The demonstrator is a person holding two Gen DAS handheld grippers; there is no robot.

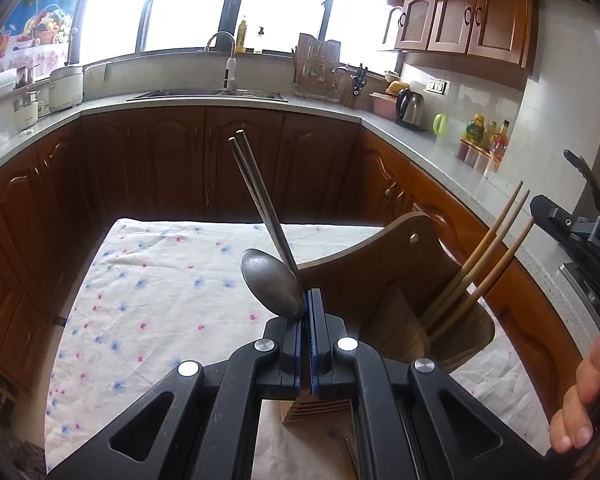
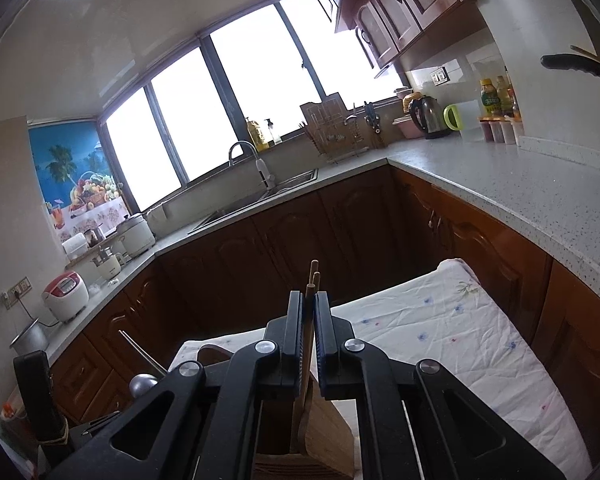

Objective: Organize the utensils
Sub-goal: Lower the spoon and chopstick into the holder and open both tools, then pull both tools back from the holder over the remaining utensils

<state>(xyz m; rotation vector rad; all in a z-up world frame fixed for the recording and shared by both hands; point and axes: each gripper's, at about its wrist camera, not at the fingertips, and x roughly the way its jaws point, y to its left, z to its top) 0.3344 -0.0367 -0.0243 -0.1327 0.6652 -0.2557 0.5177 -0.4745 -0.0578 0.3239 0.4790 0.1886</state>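
My left gripper (image 1: pixel 309 300) is shut on a metal spoon (image 1: pixel 272 285) and a pair of metal chopsticks (image 1: pixel 256 192) that stick up and to the left. It hovers over a wooden utensil holder (image 1: pixel 400 300) on the flowered cloth. Wooden chopsticks (image 1: pixel 484 264) lean in the holder's right side. My right gripper (image 2: pixel 308 300) is shut on wooden chopsticks (image 2: pixel 313 284) above the holder (image 2: pixel 320 432). In the right wrist view the spoon (image 2: pixel 142 385) and the metal chopsticks (image 2: pixel 140 350) show at lower left.
The flowered cloth (image 1: pixel 148 288) covers a small table, with dark cabinets (image 1: pixel 180 160) behind it. A grey countertop (image 2: pixel 520 184) runs along the right with a kettle (image 2: pixel 428 116) and bottles (image 2: pixel 496 96). A sink and tap (image 1: pixel 224 64) sit under the window.
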